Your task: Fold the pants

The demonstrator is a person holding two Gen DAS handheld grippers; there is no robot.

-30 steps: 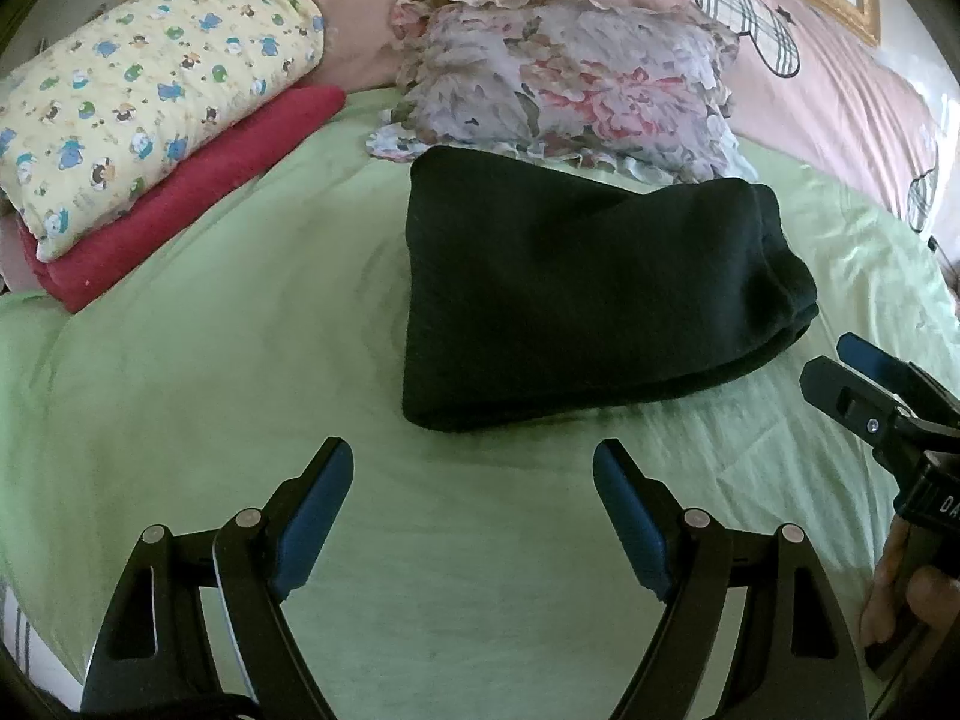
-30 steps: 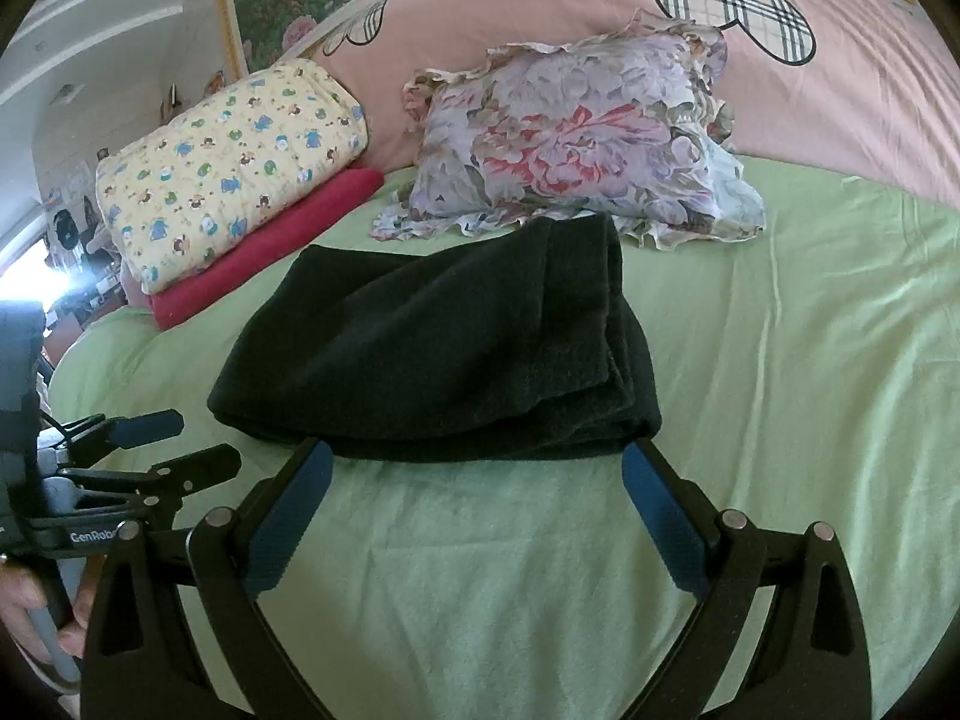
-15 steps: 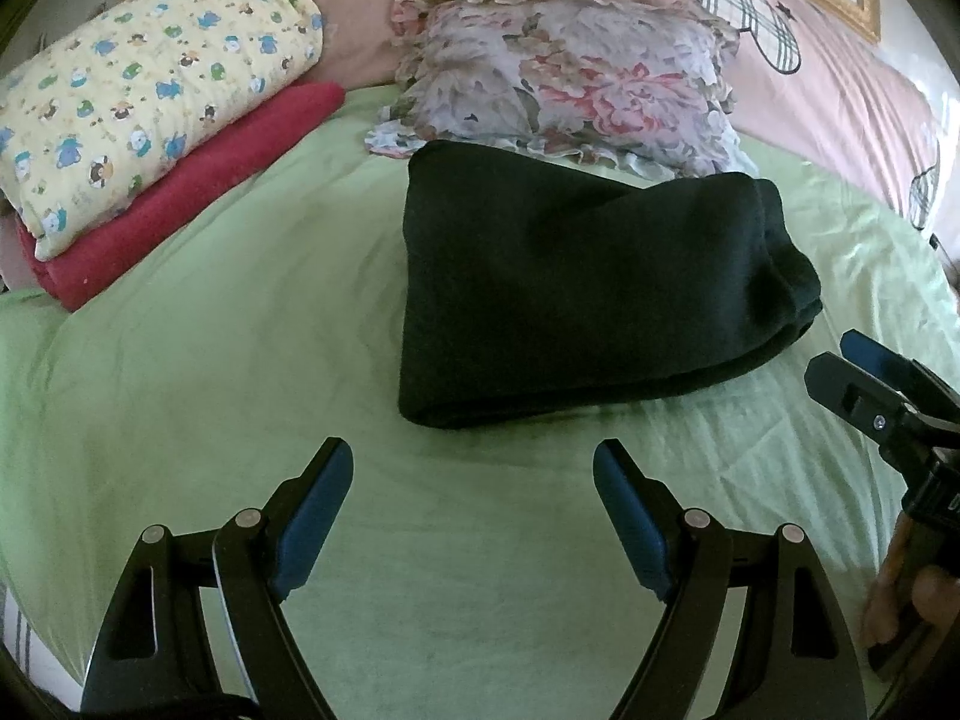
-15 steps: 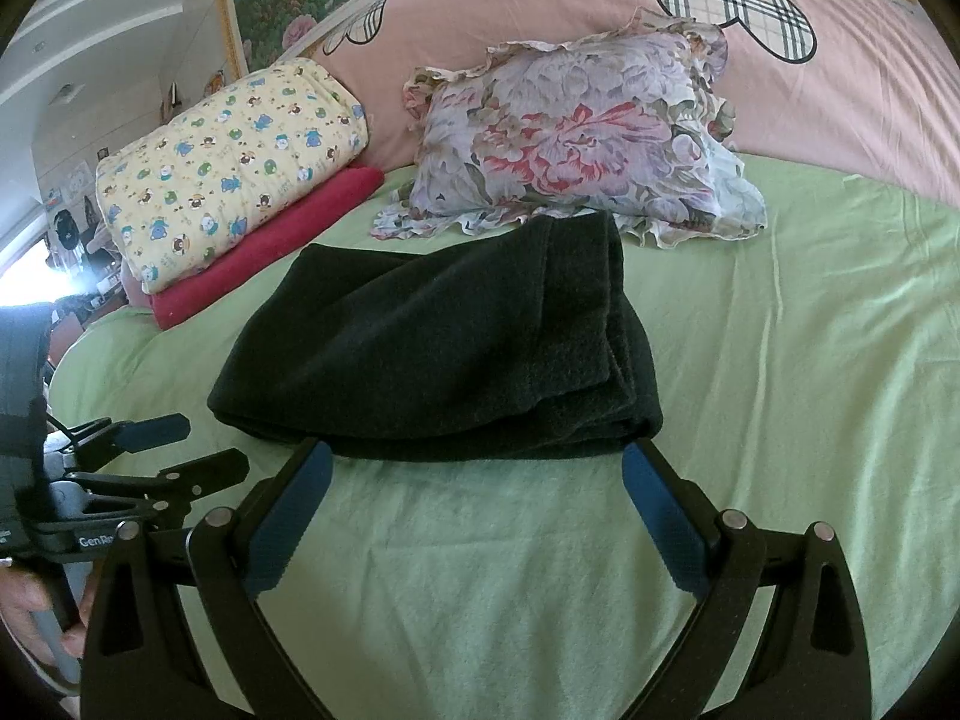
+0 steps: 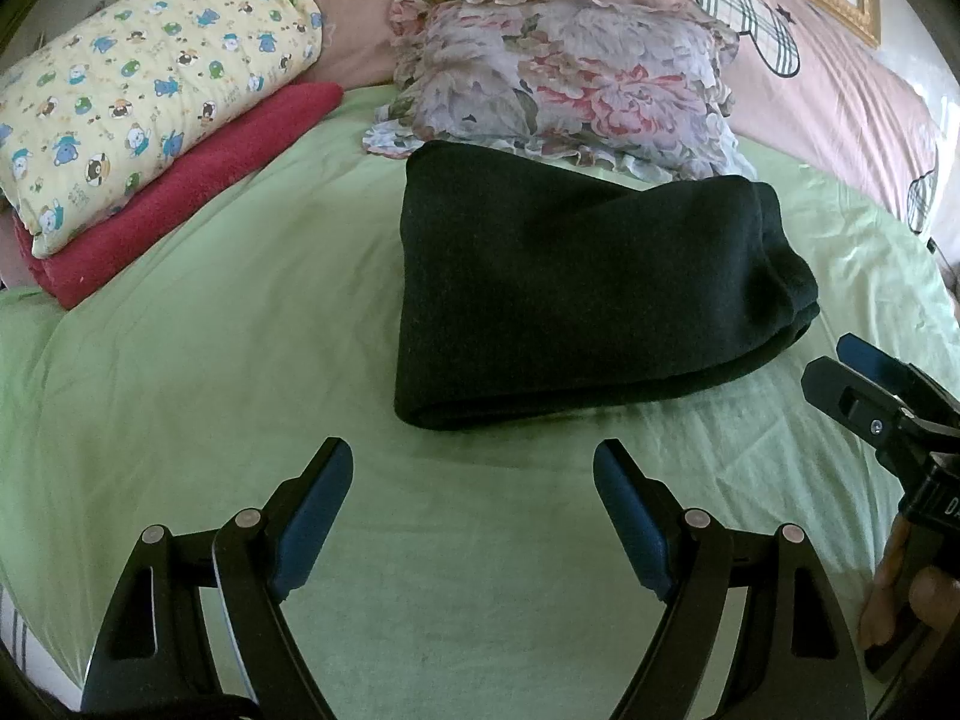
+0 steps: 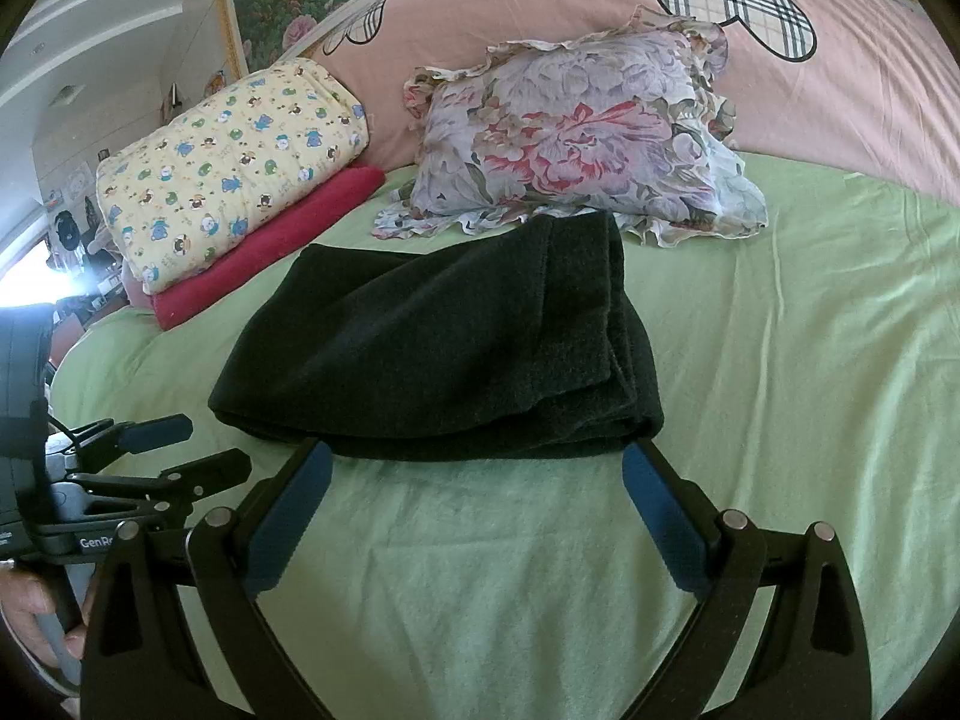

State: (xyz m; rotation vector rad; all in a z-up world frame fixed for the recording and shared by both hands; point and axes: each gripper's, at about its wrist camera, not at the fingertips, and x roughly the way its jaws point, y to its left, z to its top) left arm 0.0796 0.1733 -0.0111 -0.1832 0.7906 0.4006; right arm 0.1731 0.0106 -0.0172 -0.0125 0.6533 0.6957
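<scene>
Folded pants lie ahead of two empty grippers

Nearest, the left gripper (image 5: 473,474) hangs over the green sheet (image 5: 210,360) with its fingers spread wide and nothing between them. The right gripper (image 6: 474,474) is likewise spread and empty, its blue pads (image 6: 657,510) just short of the cloth. Just beyond both sets of fingertips lie the black pants (image 6: 444,354), folded into a thick stack flat on the sheet, apart from the left fingers. Their far edge touches the floral pillow (image 5: 570,84). Further left sits a patterned quilt (image 5: 138,84) atop a red blanket (image 5: 180,192)
</scene>
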